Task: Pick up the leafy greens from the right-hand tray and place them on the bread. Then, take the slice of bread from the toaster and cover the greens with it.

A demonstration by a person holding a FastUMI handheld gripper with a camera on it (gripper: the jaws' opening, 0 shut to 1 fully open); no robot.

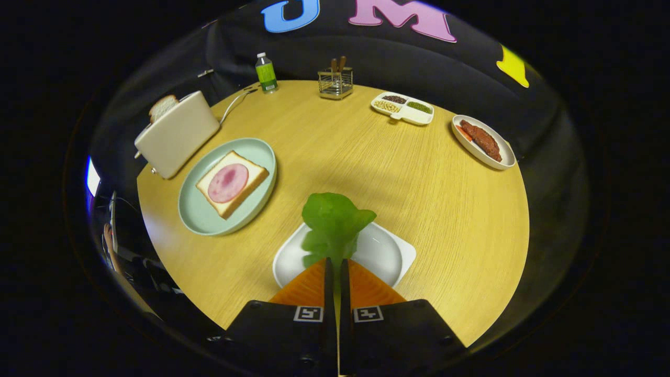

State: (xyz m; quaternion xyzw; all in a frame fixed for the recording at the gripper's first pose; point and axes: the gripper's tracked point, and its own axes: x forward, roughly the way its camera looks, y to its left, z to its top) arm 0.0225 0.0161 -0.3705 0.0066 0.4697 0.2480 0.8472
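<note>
- Your tongs (335, 264) sit nearest the lens, their two orange fingers (306, 288) drawn almost together and clamped on the base of the leafy greens (335, 222)
- The greens stand up just ahead of the fingertips, above the white tray (390, 256), which lies directly under and just beyond the tips
- Ahead and to the left of your fingers you have the pale green plate (201, 217), bearing a slice of bread (251, 170) topped with a round pink slice of ham (228, 183); the greens are apart from it
- Beyond that plate, further left, the cream toaster (178, 133) stands with a second bread slice (162, 107) poking out of its slot
- Far ahead and to the right you see an oval dish (502, 159) of reddish strips, and a divided tray (402, 116) holding grains and seeds
- Farthest out, almost straight ahead, stands a wire caddy (335, 84), and left of it a green bottle (266, 73) at the edge of the round wooden table (419, 193)
</note>
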